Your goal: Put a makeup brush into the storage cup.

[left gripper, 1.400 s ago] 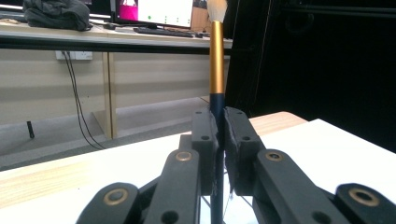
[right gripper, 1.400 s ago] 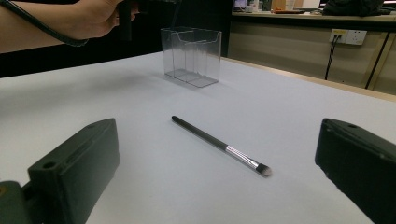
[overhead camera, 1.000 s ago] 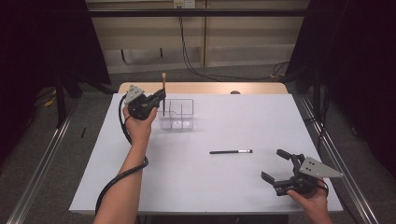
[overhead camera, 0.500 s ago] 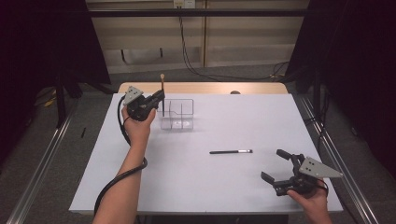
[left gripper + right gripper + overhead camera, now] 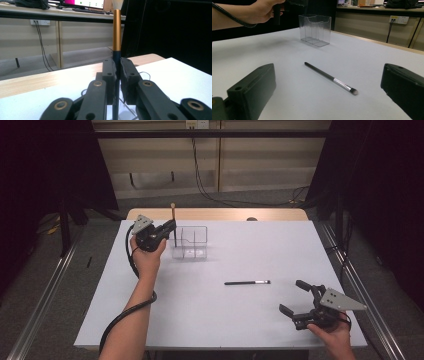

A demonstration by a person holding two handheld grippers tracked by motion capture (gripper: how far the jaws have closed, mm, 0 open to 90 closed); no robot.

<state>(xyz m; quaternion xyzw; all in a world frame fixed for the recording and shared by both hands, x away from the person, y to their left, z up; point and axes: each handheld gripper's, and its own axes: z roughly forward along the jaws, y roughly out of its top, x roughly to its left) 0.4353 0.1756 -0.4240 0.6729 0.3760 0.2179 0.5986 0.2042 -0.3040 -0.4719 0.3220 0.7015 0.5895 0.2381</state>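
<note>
The gold-banded brush (image 5: pixel 116 37) stands upright over the clear organizer (image 5: pixel 190 242), far left on the worktop (image 5: pixel 240 320). The left tongs (image 5: pixel 167 227), just easing around its handle, should be released only once it is seated. The right tongs (image 5: pixel 297 297) are held spread and empty, near right.

Clear organizer (image 5: pixel 190 242) at table's (image 5: pixel 240 330) far left, brush (image 5: pixel 247 282) lying right of it, nearer the person.

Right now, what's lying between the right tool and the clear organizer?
One black brush lies flat on the white table between the right tool and the clear organizer, seen from the right gripper view.
</note>
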